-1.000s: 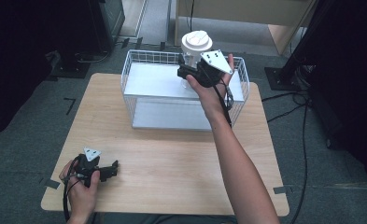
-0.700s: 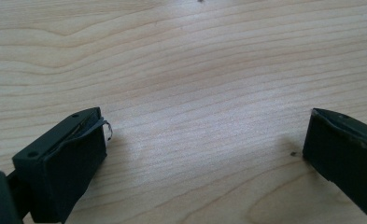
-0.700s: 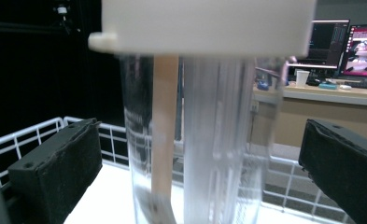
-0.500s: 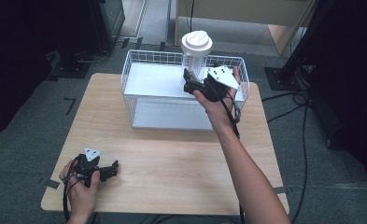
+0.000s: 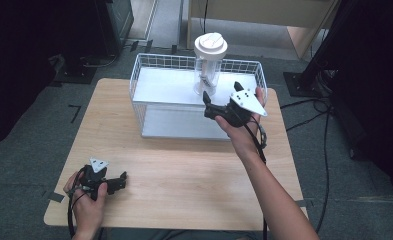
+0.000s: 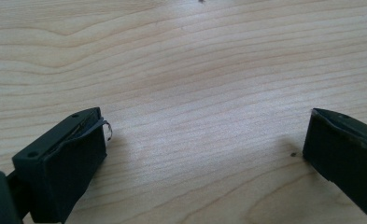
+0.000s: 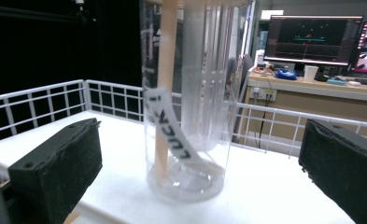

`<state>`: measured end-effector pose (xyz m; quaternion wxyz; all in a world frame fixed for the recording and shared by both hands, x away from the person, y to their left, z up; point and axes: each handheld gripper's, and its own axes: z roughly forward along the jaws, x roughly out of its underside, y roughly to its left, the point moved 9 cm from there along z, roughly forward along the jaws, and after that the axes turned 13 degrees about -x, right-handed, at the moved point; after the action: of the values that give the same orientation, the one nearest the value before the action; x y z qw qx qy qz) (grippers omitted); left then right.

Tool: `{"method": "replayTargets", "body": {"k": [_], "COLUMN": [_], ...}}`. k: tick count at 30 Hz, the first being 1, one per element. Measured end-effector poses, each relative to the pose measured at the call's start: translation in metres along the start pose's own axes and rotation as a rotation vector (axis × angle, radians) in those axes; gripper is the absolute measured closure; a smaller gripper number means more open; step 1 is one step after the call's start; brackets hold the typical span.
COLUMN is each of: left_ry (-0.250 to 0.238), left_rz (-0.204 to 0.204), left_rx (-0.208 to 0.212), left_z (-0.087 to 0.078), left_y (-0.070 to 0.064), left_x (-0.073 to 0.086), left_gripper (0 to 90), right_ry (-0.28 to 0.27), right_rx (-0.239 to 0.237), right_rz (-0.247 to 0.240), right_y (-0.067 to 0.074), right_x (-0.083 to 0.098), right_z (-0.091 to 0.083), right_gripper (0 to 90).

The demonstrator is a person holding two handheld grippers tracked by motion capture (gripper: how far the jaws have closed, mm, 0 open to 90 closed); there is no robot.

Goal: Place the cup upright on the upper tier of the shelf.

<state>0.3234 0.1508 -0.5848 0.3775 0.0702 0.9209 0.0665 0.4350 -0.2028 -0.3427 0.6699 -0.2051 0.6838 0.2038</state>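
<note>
A lab or office workroom. Grey carpet floor (image 5: 44, 130) with tape marks and cables (image 5: 314, 117) running across it, black equipment stands (image 5: 304, 80) beside a plain wooden table (image 5: 184, 165), and a desk (image 7: 312, 91) behind carrying two lit monitors (image 7: 314, 39) and a wall socket.

Clear glossy plastic jar (image 7: 190, 121), white wire basket (image 5: 149, 75), matt wooden table (image 5: 184, 165)

Both tools (image 5: 115, 181) (image 5: 207, 103) wide open
</note>
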Motion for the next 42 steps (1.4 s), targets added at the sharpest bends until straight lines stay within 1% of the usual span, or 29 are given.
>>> {"method": "replayTargets", "body": {"k": [1,2,4,5,7,8,10,14,15,17,18,21,22,24,27,30,32,33,34,39,41,42], "left_ry": [0.0,0.0,0.001,0.001,0.0,0.0,0.0,0.0,0.0,0.001,0.001,0.002,0.001,0.004,0.004,0.002,0.002,0.002,0.003,0.003,0.003,0.003], "left_rz": [0.0,0.0,0.0,0.0,0.0,0.0,0.0,0.0,0.0,0.0,0.001,0.0,0.001,0.002,0.0,-0.001,0.001,0.001,0.0,0.001,0.001,0.001], "left_rx": [0.0,0.0,0.001,0.001,0.0,0.0,0.0,0.0,0.0,0.001,0.001,0.001,0.001,0.002,0.002,0.001,0.001,0.001,0.001,0.001,0.001,0.001], "left_z": [0.0,0.0,0.0,0.0,0.0,0.0,0.0,0.0,0.0,0.0,0.0,0.0,0.0,0.0,0.0,0.0,0.0,0.0,0.0,0.0,0.0,0.0], "left_y": [0.0,0.0,0.0,0.0,0.0,0.0,0.0,0.0,0.0,0.0,0.0,0.0,0.0,0.0,0.0,0.0,0.0,0.0,0.0,0.0,0.0,0.0], "left_x": [0.0,0.0,0.0,0.0,0.0,0.0,0.0,0.0,0.0,0.0,0.0,0.0,0.0,0.0,0.0,0.0,0.0,0.0,0.0,0.0,0.0,0.0], "left_gripper": [0.0,0.0,0.0,0.0,0.0,0.0,0.0,0.0,0.0,0.0,0.0,0.0,0.0,0.0,0.0,0.0,0.0,0.0,0.0,0.0,0.0,0.0], "right_ry": [0.001,0.001,0.002,0.002,0.005,0.006,0.011,0.015,0.015,0.023,0.023,0.03,0.03,0.035,0.045,0.052,0.064,0.064,0.072,0.099,0.107,0.107], "right_rx": [-0.009,-0.009,-0.023,-0.023,-0.029,-0.034,-0.034,-0.033,-0.033,-0.032,-0.032,-0.037,-0.037,-0.04,-0.036,-0.036,-0.037,-0.037,-0.033,-0.023,-0.016,-0.016], "right_rz": [-0.008,-0.008,-0.016,-0.016,-0.029,-0.025,-0.03,-0.023,-0.023,-0.024,-0.024,-0.02,-0.02,-0.026,-0.05,-0.064,-0.06,-0.06,-0.05,-0.041,-0.038,-0.038], "right_y": [0.003,0.003,0.006,0.006,0.007,0.007,0.006,0.002,0.002,0.0,0.0,-0.001,-0.001,-0.001,-0.002,-0.002,-0.003,-0.003,-0.004,-0.009,-0.013,-0.013], "right_x": [0.002,0.002,0.006,0.006,0.012,0.014,0.018,0.026,0.026,0.034,0.034,0.042,0.042,0.048,0.054,0.059,0.067,0.067,0.073,0.09,0.095,0.095], "right_z": [-0.007,-0.007,-0.017,-0.017,-0.025,-0.027,-0.031,-0.041,-0.041,-0.048,-0.048,-0.058,-0.058,-0.065,-0.072,-0.075,-0.08,-0.08,-0.084,-0.093,-0.097,-0.097], "right_gripper": [0.0,0.0,0.0,0.0,0.0,0.0,0.0,0.0,0.0,0.0,0.0,0.0,0.0,0.0,0.0,0.0,0.0,0.0,0.0,0.0,0.0,0.0]}}
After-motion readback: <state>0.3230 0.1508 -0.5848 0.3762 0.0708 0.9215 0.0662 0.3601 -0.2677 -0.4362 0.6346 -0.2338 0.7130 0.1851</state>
